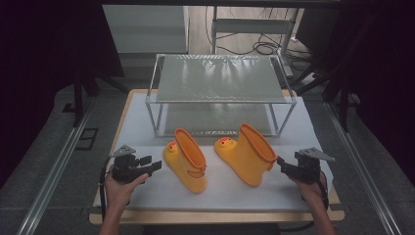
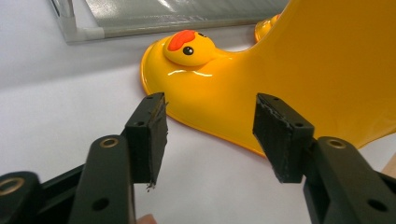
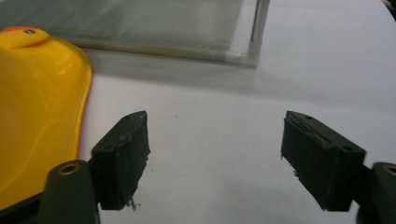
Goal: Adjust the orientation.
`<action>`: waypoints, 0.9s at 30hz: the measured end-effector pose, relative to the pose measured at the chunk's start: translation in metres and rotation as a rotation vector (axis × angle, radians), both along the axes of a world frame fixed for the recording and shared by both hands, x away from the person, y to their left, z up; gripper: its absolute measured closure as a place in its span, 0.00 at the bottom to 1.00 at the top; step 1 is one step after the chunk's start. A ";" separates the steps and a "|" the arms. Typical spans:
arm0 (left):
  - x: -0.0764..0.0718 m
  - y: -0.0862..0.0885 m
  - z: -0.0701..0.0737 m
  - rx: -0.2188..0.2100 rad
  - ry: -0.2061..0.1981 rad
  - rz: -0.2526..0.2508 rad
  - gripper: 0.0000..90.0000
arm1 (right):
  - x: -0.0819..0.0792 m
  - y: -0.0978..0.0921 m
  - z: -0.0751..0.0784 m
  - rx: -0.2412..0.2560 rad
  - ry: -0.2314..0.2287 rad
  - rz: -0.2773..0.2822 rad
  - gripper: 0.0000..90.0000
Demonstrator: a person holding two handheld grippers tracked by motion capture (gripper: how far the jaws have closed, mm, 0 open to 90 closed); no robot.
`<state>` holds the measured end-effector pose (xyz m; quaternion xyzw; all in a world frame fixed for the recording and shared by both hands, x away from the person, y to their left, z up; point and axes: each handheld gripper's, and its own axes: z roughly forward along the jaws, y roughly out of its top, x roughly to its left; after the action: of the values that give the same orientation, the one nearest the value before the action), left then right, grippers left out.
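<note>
Where the white table cover (image 1: 147, 122) spreads across the table, two yellow duck-faced rain boots are found standing upright, side by side, just in front of a two-tier metal rack (image 1: 220, 93) set at the twelve o'clock side. The left boot (image 1: 187, 159) stands slightly toward eight o'clock of centre, its orange-rimmed opening tilted toward the person; the right boot (image 1: 248, 154) stands toward four o'clock of centre, well clear of its partner. The left gripper (image 1: 155, 165) is held at the nine o'clock side of the left boot, near it but not touching. Its jaws are seen spread apart with nothing between them, and in the left gripper view the boot's toe, duck face and orange beak (image 2: 187, 44) are framed beyond the parted pads (image 2: 148, 135). The right gripper (image 1: 281, 164) is held at the three o'clock side of the right boot, just beside the shaft. Its jaws likewise stand wide and unloaded, bare white cover showing between them, the boot's yellow wall (image 3: 37, 116) lying at the nine o'clock edge of that view.
</note>
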<state>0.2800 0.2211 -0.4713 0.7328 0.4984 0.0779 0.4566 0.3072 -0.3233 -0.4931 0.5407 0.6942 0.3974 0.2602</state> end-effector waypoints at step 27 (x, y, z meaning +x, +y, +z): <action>-0.049 -0.069 0.002 0.078 -0.056 -0.125 1.00 | 0.004 -0.006 -0.011 0.010 0.020 0.023 0.36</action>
<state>0.2312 0.1521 -0.4693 0.7773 0.4353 0.0893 0.4454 0.3109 -0.3293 -0.5043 0.5378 0.7011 0.3983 0.2461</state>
